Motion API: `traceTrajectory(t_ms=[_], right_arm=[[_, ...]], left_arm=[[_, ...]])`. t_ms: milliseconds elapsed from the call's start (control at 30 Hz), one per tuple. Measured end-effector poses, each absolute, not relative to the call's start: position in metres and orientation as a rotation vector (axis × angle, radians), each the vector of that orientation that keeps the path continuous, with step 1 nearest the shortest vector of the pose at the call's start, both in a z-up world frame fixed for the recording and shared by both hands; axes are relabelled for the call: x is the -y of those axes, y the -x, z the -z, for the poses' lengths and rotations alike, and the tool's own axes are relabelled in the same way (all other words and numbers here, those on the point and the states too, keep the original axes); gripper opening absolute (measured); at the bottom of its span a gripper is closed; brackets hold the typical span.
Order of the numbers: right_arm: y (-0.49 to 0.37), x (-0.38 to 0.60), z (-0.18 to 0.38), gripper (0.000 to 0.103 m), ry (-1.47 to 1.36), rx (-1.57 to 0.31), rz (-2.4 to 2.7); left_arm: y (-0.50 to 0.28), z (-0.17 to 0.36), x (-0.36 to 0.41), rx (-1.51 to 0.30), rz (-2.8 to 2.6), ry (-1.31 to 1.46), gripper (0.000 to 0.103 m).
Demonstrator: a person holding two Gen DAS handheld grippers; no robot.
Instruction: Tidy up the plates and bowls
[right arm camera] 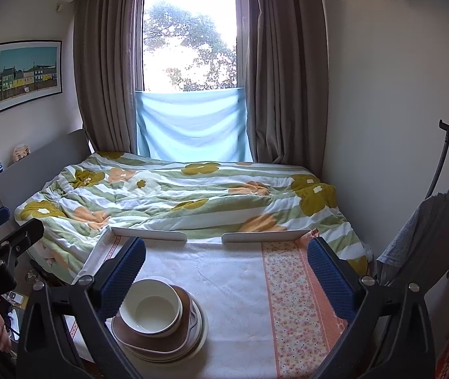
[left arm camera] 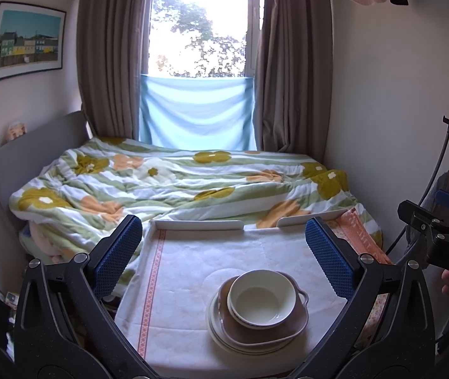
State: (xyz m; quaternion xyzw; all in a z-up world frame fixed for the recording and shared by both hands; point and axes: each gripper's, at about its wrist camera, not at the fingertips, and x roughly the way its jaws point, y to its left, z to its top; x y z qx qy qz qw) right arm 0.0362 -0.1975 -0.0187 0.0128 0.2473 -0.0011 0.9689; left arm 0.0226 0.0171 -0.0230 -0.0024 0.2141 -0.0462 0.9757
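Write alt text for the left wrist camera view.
A white bowl sits stacked on a brown dish and white plates on a cloth-covered table, framed by the open left hand-held gripper. Behind are a bed with a floral quilt and a curtained window.

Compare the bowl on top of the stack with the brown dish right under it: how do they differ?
The bowl is cream and round; the brown dish is squarish with rounded corners. The bowl is deep, the brown dish shallow. The bowl is smaller and sits inside the brown dish, which in turn rests on pale plates. Both are upright, look empty, and neither is held by a claw.
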Motion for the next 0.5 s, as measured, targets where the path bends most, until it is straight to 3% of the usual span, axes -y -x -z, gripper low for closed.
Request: traceTrajectory(t_ms=[500], right_arm=[[-0.0334, 0.1995, 0.0149, 0.102, -0.029, -0.487, 0.01]], left_arm=[[-0.0188, 0.0204, -0.0081, -0.418, 0.085, 0.005, 0.103]])
